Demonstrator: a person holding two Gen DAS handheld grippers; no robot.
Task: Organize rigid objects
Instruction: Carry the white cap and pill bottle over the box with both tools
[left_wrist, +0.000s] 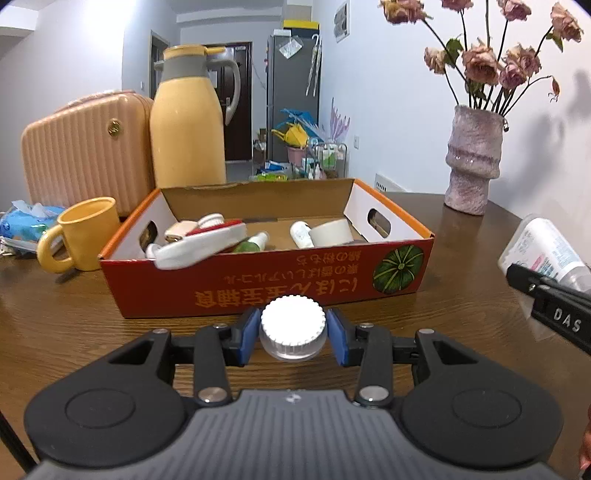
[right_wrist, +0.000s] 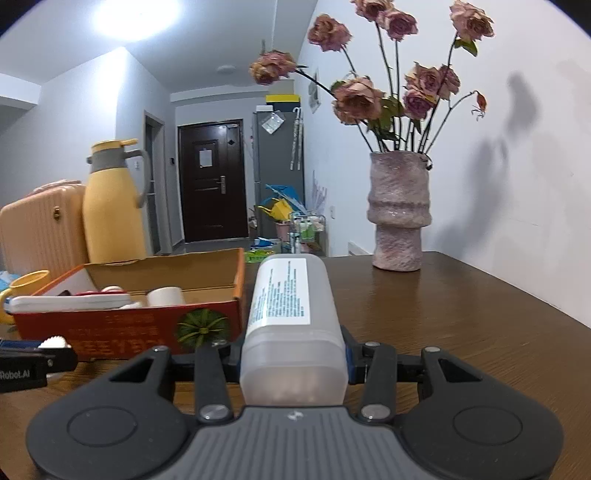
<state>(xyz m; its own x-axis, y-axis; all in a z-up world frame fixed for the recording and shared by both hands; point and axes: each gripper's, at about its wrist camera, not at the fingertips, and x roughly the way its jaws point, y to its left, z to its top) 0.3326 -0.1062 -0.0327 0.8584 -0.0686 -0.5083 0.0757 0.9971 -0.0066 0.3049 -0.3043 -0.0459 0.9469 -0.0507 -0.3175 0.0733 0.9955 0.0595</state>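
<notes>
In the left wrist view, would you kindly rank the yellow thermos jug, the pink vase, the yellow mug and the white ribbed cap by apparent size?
1. Yellow thermos jug
2. Pink vase
3. Yellow mug
4. White ribbed cap, though it is nearest the camera, clamped in the left hand-held gripper, so it looks enlarged.

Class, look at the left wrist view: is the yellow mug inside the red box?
No. The mug stands on the table, outside the box, beside its left wall.

The bottle's (right_wrist: 293, 325) label print is too blurry to read. Whatever sits under that white ribbed cap (left_wrist: 293, 320) is hidden by the left gripper (left_wrist: 293, 332).
</notes>
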